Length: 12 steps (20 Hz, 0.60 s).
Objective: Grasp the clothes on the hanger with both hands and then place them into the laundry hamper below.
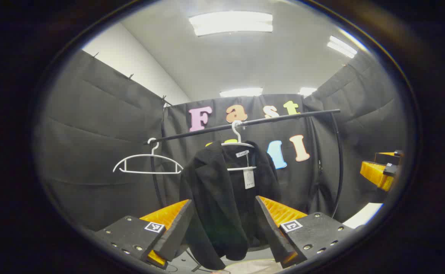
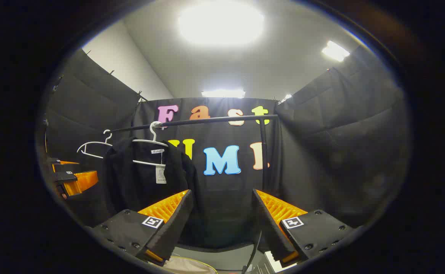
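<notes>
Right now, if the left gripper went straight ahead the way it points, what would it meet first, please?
Probably the black jacket hanging on the white plastic hanger; it lies between the open left gripper fingers, though depth is unclear.

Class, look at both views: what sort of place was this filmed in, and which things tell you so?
Probably a cloth-walled recording booth staged as a laundry corner: a black rail carries a dark jacket on a white hanger, with an empty hanger beside it.

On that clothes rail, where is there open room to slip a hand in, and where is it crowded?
The rail is bare from the jacket's hanger out to its right end, with only booth wall behind. A smaller gap lies between the empty hanger and the black jacket. The jacket itself hangs bulky, filling the space below its hanger.
</notes>
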{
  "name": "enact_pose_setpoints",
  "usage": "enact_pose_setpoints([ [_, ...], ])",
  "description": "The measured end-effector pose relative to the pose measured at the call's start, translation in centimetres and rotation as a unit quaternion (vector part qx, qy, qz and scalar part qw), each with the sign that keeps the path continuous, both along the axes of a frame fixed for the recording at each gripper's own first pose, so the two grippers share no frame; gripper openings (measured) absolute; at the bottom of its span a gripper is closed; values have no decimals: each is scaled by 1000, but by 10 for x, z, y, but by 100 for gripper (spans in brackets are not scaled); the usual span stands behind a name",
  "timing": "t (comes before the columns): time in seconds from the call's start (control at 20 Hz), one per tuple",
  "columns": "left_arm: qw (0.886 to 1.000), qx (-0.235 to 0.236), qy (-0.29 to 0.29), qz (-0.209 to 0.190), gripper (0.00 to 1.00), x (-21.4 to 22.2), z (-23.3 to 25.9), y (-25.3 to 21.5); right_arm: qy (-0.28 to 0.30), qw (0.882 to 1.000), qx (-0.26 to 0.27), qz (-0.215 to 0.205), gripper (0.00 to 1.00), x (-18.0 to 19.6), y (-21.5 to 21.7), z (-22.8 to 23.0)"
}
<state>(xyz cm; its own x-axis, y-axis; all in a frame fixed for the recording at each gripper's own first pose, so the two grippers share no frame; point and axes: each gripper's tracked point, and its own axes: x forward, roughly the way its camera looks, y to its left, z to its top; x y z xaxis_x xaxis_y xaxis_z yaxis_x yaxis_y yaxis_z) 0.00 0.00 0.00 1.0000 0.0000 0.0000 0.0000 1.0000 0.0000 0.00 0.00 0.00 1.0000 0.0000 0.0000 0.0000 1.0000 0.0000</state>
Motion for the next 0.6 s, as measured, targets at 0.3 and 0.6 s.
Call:
enact_pose_setpoints([
  [0.3, 1000, 6, -6, -2, 94, -1, 3, 1, -3, 1000, 0, -5, 96, -3, -1, 1],
  [0.6, 1000, 2, -5, -2, 94, -4, 1, 5, -2, 1000, 0, -11, 96, -6, -1, 1],
])
